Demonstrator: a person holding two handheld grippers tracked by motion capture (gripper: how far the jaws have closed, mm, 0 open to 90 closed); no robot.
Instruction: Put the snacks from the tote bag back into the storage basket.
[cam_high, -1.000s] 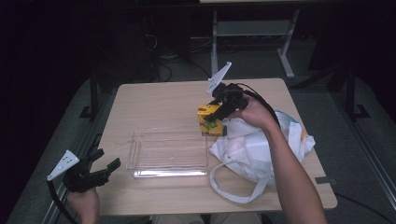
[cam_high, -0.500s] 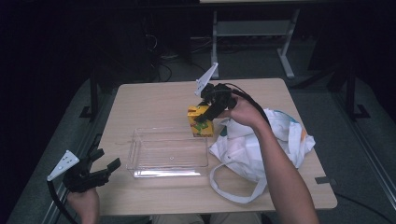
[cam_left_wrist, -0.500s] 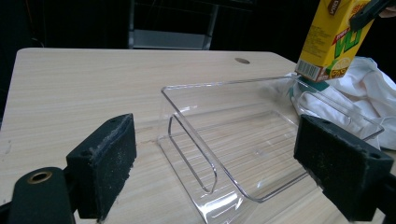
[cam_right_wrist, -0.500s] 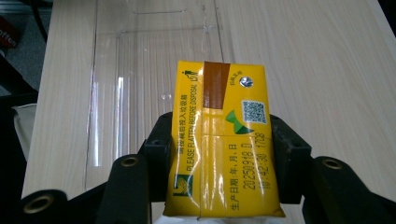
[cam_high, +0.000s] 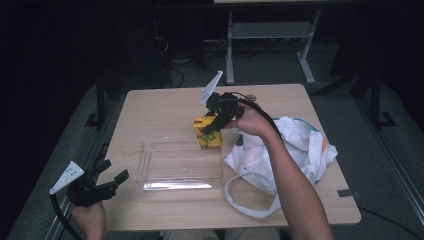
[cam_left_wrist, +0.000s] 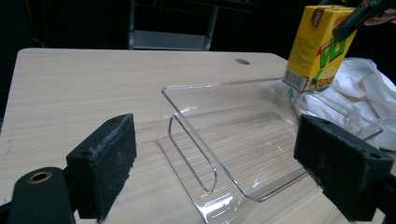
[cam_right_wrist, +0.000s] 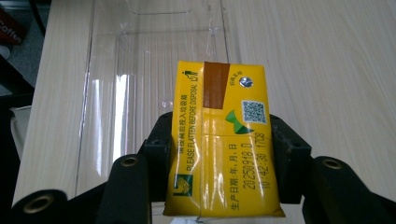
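My right gripper (cam_high: 214, 125) is shut on a yellow drink carton (cam_high: 207, 134), holding it upright in the air at the far right corner of a clear plastic tray (cam_high: 180, 162). In the right gripper view the carton's top (cam_right_wrist: 222, 140) sits squeezed between the two jaws, with the tray (cam_right_wrist: 140, 60) below and ahead. The left gripper view has the carton (cam_left_wrist: 315, 46) hanging above the tray's far rim (cam_left_wrist: 224, 86). My left gripper (cam_high: 107, 182) is open and holds nothing, off the table's front left corner, its pads (cam_left_wrist: 105, 163) wide apart.
A white cloth bag (cam_high: 280, 155) with loop handles lies on the wooden table (cam_high: 160, 110) to the right of the tray. The table's left edge runs close to my left hand. A metal stand (cam_high: 270, 35) is behind the table.
My right gripper has carried the carton leftward from over the bag to the tray's far right corner. The left gripper has stayed put.
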